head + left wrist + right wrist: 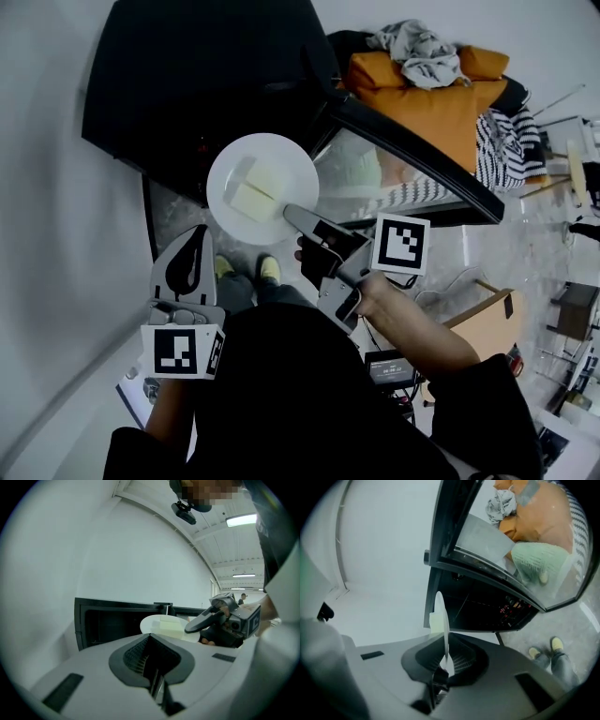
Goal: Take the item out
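The right gripper [296, 216] is clamping the white plate [267, 159] by its near rim (pale blocks [251, 200] riding on it) at the open oven [206, 75]; the left gripper [197, 236] is hovering closed, empty.

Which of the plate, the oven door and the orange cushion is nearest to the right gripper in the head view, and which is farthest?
1. Plate: clamped at its rim in the right gripper.
2. Oven door: open, just right of the plate.
3. Orange cushion: farthest, beyond the door.

Left hand-held gripper [197, 236], right hand-held gripper [292, 213]: closed.
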`<state>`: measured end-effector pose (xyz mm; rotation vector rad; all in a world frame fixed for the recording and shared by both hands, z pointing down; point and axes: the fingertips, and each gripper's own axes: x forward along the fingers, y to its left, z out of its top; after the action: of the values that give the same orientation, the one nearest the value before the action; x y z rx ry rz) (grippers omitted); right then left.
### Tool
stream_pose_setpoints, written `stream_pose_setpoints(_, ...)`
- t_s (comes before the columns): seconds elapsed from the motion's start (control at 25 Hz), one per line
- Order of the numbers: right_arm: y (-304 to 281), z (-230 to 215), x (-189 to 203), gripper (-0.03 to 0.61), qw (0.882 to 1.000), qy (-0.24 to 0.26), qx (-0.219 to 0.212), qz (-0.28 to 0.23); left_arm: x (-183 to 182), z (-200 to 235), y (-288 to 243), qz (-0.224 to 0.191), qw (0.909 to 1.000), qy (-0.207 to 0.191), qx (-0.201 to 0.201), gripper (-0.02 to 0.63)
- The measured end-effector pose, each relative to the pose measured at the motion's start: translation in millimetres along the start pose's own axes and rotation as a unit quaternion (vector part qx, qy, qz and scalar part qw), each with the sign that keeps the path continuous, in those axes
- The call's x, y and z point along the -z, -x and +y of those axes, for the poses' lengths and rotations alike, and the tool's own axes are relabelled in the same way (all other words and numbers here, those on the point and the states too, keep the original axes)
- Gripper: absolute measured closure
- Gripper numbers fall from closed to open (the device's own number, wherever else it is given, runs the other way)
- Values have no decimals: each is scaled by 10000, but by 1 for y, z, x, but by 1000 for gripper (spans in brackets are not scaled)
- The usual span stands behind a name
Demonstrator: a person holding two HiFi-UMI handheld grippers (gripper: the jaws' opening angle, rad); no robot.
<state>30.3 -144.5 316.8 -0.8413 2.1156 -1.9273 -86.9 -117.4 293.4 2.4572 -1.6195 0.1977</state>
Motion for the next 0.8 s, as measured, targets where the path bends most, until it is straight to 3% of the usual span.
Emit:
stream_pose_setpoints(0.16,7,5,2,554,9999,1,-118,-37,5,-3,-3,-42,9999,73,78,604)
stream_pose_setpoints(0.44,61,48,-6,554,9992,85,-387,-81,-36,-41,12,-81,9998,33,162,604)
stream_pose_setpoints(0.8,84,42,-13,554,9987,63,-419,-279,-49,-56,15,-237,9995,-47,201,604)
